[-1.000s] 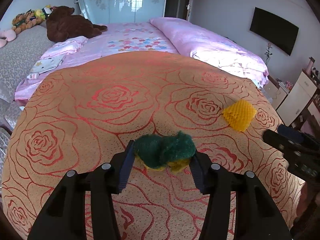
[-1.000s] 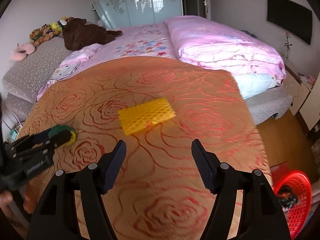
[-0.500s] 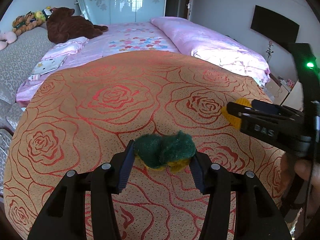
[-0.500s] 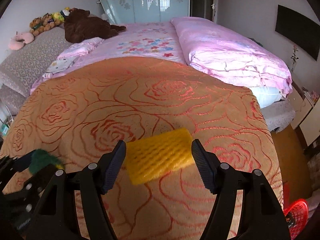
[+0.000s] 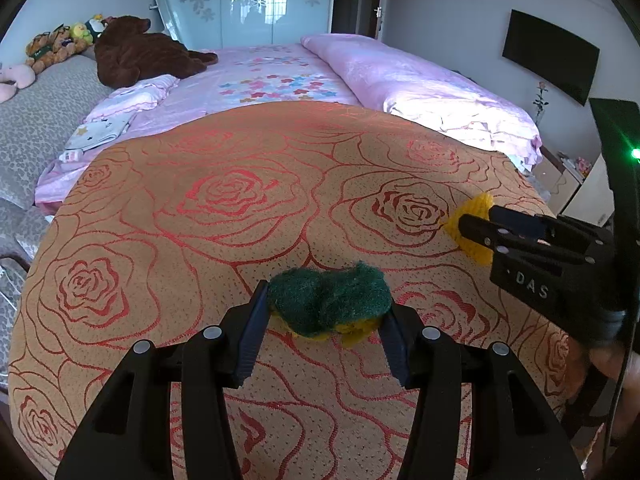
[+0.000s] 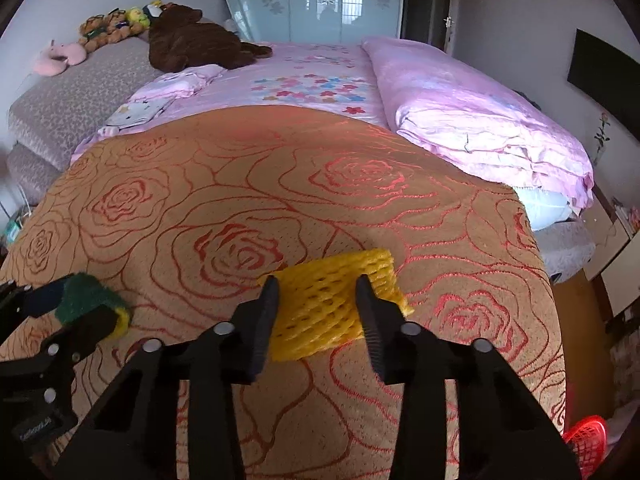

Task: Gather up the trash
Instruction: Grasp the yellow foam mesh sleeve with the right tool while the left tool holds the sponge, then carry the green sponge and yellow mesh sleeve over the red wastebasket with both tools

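Your left gripper [image 5: 325, 322] is clamped on the green scouring sponge [image 5: 329, 303], its two pads pressing the sponge's ends so the green top bulges up between them and the yellow underside shows below; the sponge sits just over the orange rose-patterned cloth [image 5: 224, 216]. Your right gripper [image 6: 316, 312] is closed on the yellow foam fruit net [image 6: 320, 304], the net squeezed between the pads with its far end sticking out past the right pad, low over the same cloth. In the left wrist view the right gripper appears at the right edge with the net's yellow end beyond its tips; in the right wrist view the left gripper shows at the lower left with the sponge in it. The two items are well apart on the cloth. Beyond lies the pink bed [image 6: 320, 76] with a brown plush bear [image 6: 188, 44], and a red basket [image 6: 588, 444] sits on the floor at the lower right.
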### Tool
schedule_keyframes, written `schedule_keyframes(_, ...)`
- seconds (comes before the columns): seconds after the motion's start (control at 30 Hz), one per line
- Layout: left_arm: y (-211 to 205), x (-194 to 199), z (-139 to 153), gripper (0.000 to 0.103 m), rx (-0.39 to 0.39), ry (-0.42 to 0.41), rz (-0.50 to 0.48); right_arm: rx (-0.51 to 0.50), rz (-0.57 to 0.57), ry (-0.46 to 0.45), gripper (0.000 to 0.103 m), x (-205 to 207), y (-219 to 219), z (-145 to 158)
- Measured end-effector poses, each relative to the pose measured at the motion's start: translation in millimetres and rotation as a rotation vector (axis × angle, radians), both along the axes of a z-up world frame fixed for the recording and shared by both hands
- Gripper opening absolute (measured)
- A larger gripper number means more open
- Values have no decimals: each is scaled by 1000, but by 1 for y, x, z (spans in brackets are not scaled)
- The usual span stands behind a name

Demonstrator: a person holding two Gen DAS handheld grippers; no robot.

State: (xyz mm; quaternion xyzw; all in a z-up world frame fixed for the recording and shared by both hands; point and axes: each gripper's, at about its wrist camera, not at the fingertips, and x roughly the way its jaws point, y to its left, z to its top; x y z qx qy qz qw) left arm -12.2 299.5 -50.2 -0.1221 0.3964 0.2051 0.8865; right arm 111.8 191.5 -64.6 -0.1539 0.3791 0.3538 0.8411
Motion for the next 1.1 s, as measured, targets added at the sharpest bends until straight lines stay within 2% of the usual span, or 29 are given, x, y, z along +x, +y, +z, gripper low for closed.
schedule_keyframes(0.67, -18, -15, 13, 49, -3, -29, -22, 118, -1, 98, 23, -49, -75, 3)
schedule_keyframes(1.1, -46, -13, 27, 49, 30, -48, -78, 177, -45, 63, 21, -58, -111, 25)
